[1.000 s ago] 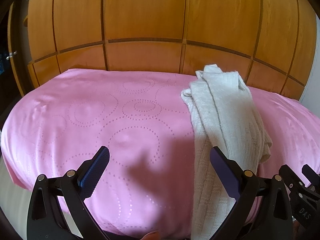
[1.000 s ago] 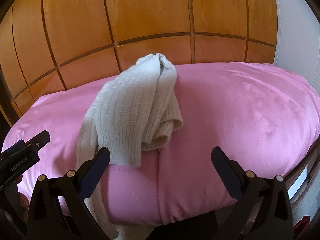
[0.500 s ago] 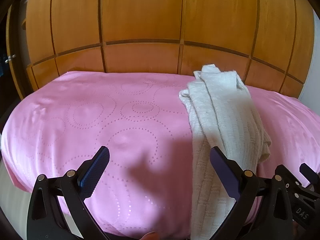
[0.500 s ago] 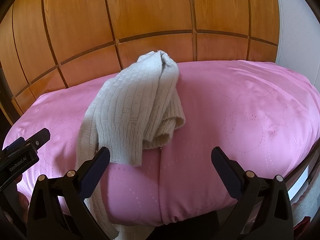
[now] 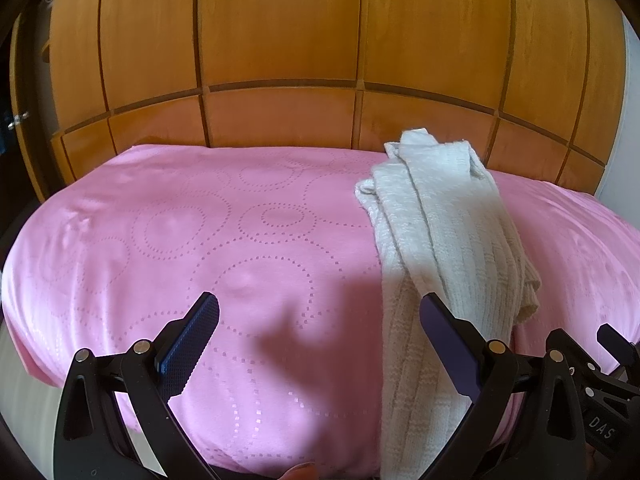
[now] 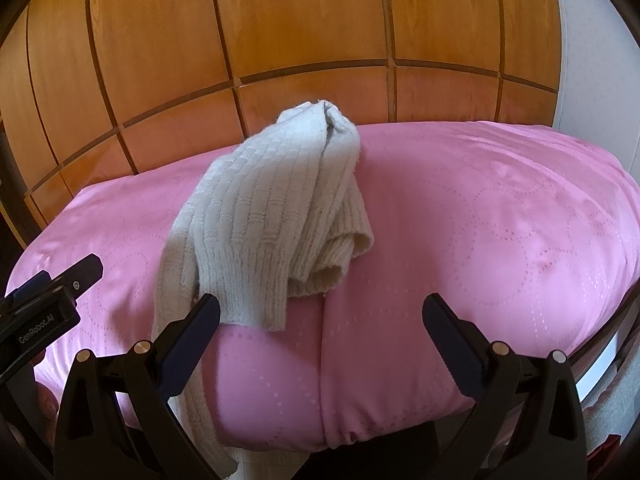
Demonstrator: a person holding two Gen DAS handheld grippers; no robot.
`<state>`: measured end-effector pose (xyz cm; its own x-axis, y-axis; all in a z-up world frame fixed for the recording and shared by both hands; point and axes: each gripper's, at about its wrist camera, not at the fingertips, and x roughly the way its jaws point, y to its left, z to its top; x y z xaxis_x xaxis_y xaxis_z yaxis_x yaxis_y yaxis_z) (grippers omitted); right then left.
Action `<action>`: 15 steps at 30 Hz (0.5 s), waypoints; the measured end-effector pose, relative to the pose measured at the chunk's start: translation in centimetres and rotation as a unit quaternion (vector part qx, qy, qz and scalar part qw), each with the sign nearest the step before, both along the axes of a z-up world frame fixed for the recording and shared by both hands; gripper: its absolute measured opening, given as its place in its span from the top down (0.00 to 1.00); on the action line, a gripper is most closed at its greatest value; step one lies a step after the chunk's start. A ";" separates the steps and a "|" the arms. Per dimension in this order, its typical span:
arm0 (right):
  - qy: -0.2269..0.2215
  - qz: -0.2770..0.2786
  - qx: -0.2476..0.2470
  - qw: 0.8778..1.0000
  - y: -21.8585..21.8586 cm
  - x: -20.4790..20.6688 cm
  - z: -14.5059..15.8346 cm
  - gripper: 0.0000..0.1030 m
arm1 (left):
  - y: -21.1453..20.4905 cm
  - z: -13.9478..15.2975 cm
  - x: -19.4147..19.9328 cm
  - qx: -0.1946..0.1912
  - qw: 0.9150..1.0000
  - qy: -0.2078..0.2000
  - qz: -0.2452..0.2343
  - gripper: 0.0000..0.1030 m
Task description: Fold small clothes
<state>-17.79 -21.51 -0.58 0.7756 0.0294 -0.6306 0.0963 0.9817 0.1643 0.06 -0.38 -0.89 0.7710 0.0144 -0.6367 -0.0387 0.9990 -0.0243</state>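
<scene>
Behind, wood panels; pink bedspread

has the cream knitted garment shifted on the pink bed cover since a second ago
No. The cream knitted garment lies bunched on the same spot of the pink bed cover, one end hanging over the near edge.

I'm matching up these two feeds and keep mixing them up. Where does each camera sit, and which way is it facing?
Left wrist view: sits on the left gripper, looks forward across the pink bed at the wooden wall panels; its own open fingers show, the right gripper at the right edge.
Right wrist view: sits on the right gripper, same heading from further right; its own open fingers show, the left gripper at the left edge.
Both share the white knitted garment, bed and panels.
</scene>
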 end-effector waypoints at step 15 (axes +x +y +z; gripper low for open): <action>-0.009 -0.020 0.014 1.000 -2.1 1.8 0.2 0.03 | -1.1 -0.9 0.2 -0.043 0.988 0.032 -0.142 0.04</action>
<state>-16.02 -23.64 -0.37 0.7879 0.0151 -0.6156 0.1327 0.9720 0.1937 0.30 -1.46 -1.79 0.6941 -0.2533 -0.6739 0.2387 0.9641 -0.1166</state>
